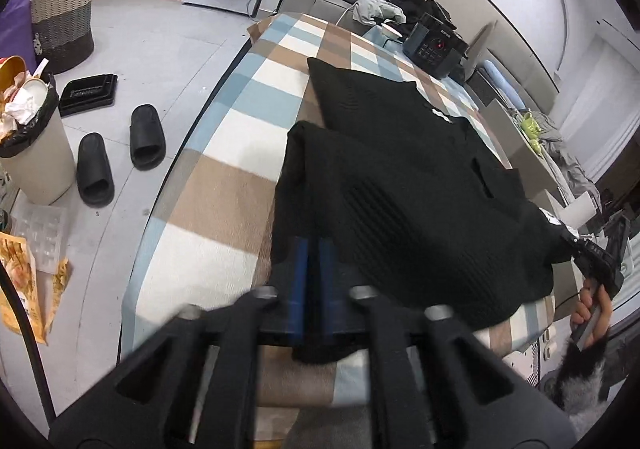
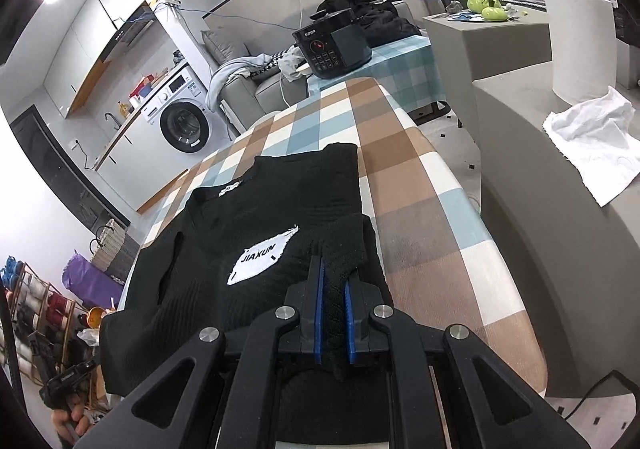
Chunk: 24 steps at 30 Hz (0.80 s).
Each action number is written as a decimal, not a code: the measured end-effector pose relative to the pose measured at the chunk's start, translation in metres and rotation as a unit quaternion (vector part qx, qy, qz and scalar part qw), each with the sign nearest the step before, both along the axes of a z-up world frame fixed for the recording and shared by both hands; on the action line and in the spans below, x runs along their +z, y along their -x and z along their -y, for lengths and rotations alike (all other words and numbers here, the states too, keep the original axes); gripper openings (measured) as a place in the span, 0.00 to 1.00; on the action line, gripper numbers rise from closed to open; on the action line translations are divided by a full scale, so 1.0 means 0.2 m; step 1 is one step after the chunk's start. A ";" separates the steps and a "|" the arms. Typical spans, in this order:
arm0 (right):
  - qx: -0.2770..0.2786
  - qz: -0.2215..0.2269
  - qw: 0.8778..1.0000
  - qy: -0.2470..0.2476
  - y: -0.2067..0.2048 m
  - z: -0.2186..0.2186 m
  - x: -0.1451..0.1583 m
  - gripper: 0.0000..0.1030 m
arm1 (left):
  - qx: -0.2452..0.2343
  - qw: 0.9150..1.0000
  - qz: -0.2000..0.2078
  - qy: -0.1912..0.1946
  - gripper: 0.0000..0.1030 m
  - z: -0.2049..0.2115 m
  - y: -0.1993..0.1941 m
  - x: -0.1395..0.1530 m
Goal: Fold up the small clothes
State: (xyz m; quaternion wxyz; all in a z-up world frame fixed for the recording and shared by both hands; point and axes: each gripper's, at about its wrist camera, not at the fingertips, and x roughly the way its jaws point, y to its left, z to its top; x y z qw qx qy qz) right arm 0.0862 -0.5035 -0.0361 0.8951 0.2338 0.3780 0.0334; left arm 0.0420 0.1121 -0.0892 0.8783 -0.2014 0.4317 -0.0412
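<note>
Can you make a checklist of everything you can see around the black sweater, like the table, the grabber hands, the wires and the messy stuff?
Surface: checked tablecloth in brown, blue and white covers the table.
Job's things: black sweater lies on it, partly folded, white JIAXUN patch facing up.
Clutter: black cooker stands at the far end of the table.
Grippers: right gripper shut on a fold of the sweater; left gripper blurred, jaws slightly apart over the sweater's edge.
Cables: white cord hangs by the cooker.
Surroundings: washing machine, black slippers, full bin, woven basket, white cloth.
</note>
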 end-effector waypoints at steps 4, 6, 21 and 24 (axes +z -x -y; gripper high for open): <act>0.000 0.000 1.000 0.000 0.00 0.00 0.00 0.08 | 0.002 0.999 0.035 -0.010 0.66 0.01 0.08 0.03; 0.001 0.000 1.000 0.000 0.00 0.00 0.00 0.08 | -0.008 0.999 0.035 -0.004 0.66 0.02 0.07 0.03; 0.002 -0.013 1.000 -0.001 0.02 0.00 -0.04 0.08 | -0.019 0.999 0.030 0.017 0.37 0.05 -0.07 -0.01; 0.003 -0.015 1.000 -0.001 0.02 -0.01 -0.05 0.08 | -0.022 0.999 0.024 0.010 0.37 0.06 -0.07 -0.02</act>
